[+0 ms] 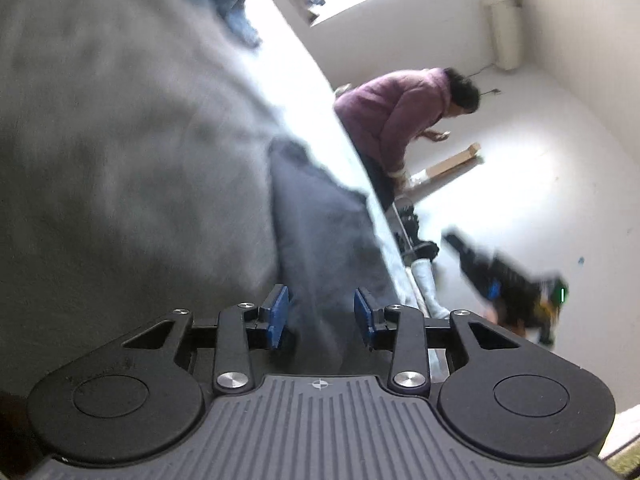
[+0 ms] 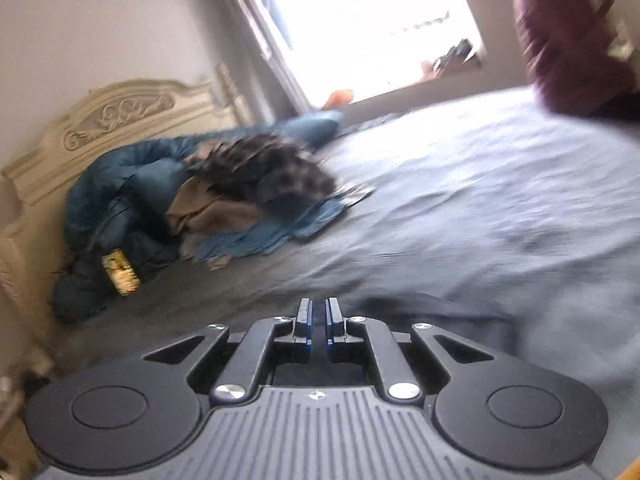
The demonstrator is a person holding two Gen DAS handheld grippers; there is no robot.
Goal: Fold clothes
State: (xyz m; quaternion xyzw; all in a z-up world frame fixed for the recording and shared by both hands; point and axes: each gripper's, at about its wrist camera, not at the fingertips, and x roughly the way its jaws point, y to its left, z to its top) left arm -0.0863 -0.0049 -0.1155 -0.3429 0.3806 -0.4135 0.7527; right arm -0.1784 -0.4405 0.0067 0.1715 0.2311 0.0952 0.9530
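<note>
Left wrist view gives us the garment first: a dark grey garment (image 1: pixel 320 240) lies on the bed (image 1: pixel 120 120), close to the bed's edge and directly ahead of the left hand-held gripper (image 1: pixel 322 318). Its surface looks soft and slightly fuzzy, with a ragged upper edge where it meets the lighter grey cover; blur keeps us from telling what kind of clothing it is or how it is folded. The left hand-held gripper stands spread, blue pads apart, with the cloth seen between and beyond them, but nothing pinched that we can see.

In the right wrist view, the right hand-held gripper (image 2: pixel 318 320) has its pads nearly pressed together with only a thin slit, and no cloth between them. A dark fold (image 2: pixel 420 308) shows just past its fingertips, probably the same garment.

We judge that both grippers are between grips, so the fold has to be set up again. To do it well, we should take the garment at two corners along one edge, pinch only the top layer, lift it low and lay it over evenly, keeping it clear of the bed's edge so it does not slide off.

Further out, a pile of clothes (image 2: pixel 220 200) in blue, tan and a dark check lies by the carved headboard (image 2: pixel 120 112). A person in a purple top (image 1: pixel 400 112) bends beside the bed.
</note>
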